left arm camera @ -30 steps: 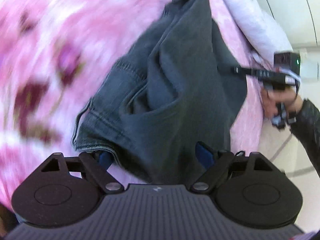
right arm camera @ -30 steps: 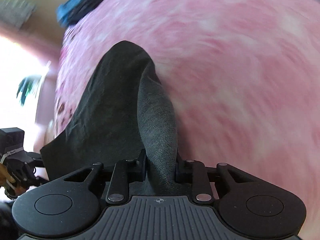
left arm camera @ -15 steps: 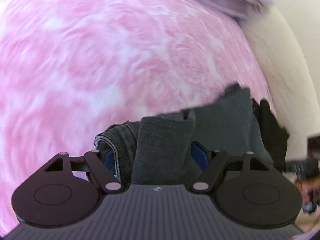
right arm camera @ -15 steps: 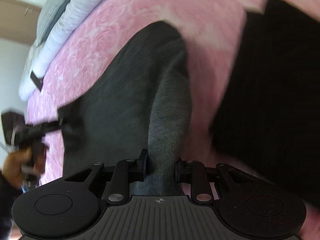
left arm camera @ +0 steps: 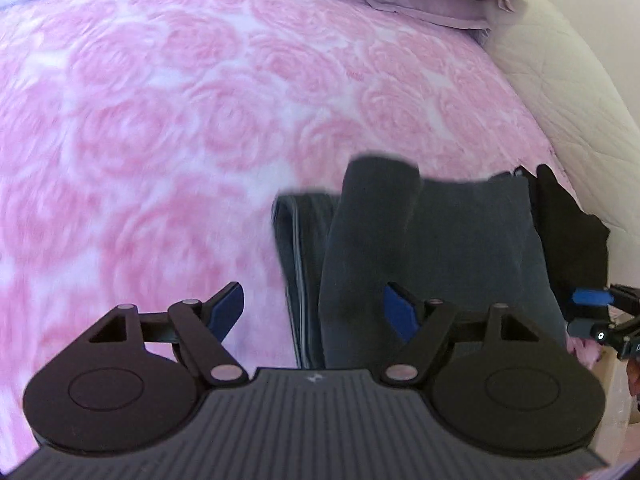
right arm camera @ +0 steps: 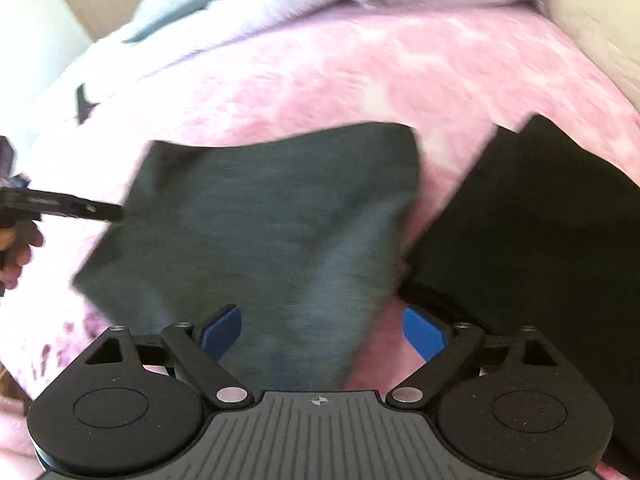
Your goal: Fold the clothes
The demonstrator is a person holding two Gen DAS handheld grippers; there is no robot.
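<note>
writing: none legible | bed [left arm camera: 180, 120]: pink rose-print cover | left tongs [left arm camera: 312, 312]: wide apart, grey jeans [left arm camera: 420, 240] between, ungripped | right tongs [right arm camera: 322, 330]: just sprung wide, jeans loose between

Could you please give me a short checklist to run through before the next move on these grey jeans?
1. Right hand-held gripper released: ok; its jaws have just been opening, and the blue pads stand clear of the grey jeans lying between them.
2. Left hand-held gripper released: ok; jaws wide, though cloth lies against one pad.
3. Jeans resting on the pink blanket: ok.
4. Jeans clear of the black garment: ok in the right wrist view, a strip of blanket shows between them.
5. Fold neat and flat: cannot tell; the cloth is blurred and one raised fold shows.
</note>
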